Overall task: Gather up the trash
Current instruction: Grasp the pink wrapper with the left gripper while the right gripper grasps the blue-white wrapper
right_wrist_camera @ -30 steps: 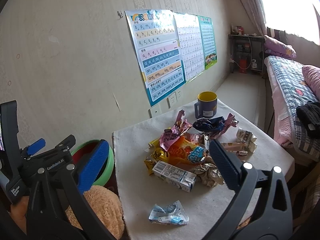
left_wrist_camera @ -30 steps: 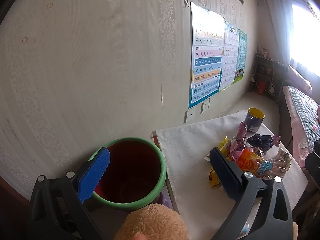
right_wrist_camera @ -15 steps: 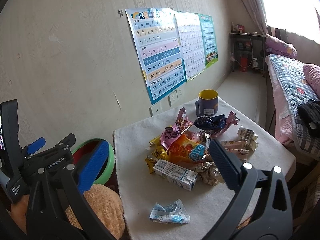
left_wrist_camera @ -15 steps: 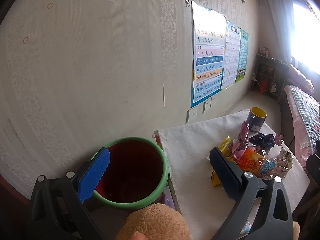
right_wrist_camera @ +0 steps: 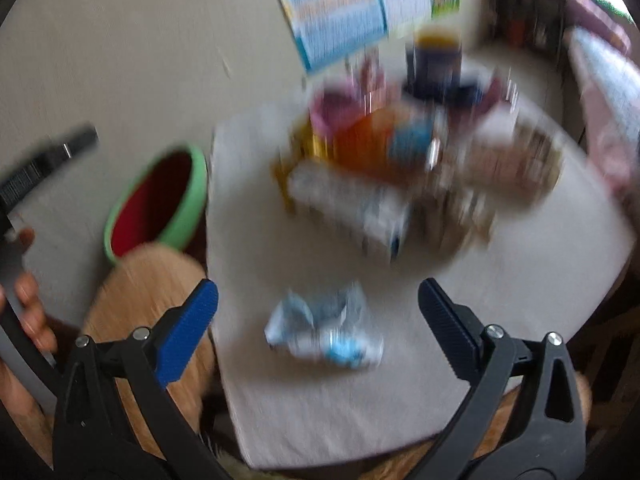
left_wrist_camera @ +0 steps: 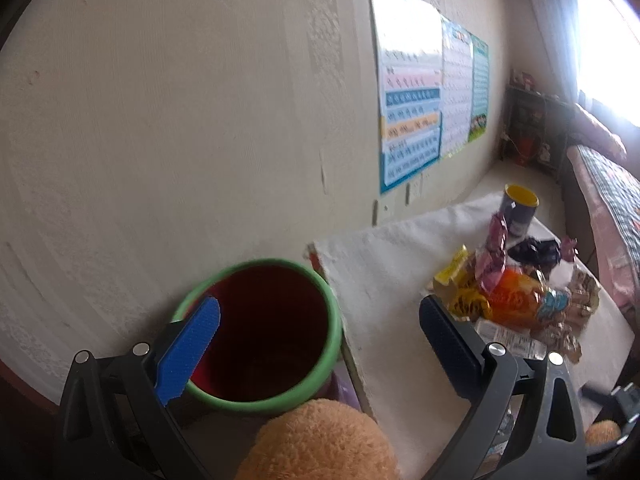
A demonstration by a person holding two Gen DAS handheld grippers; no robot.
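Now: right gripper (right_wrist_camera: pixel 318 312) wide apart above crumpled wrapper (right_wrist_camera: pixel 324 336) nr desk's (right_wrist_camera: pixel 320 412) front edge.
Light, crinkly, prob. slippery; I'd pinch the bunched middle. Left gripper (left_wrist_camera: pixel 316 344) apart too, empty.

Right wrist view is pretty much all motion smear: the trash pile (right_wrist_camera: pixel 400 168) ahead of the right gripper (right_wrist_camera: pixel 318 312) can't be read, the wrapper (right_wrist_camera: pixel 324 336) between its fingers is just a white-blue blur.
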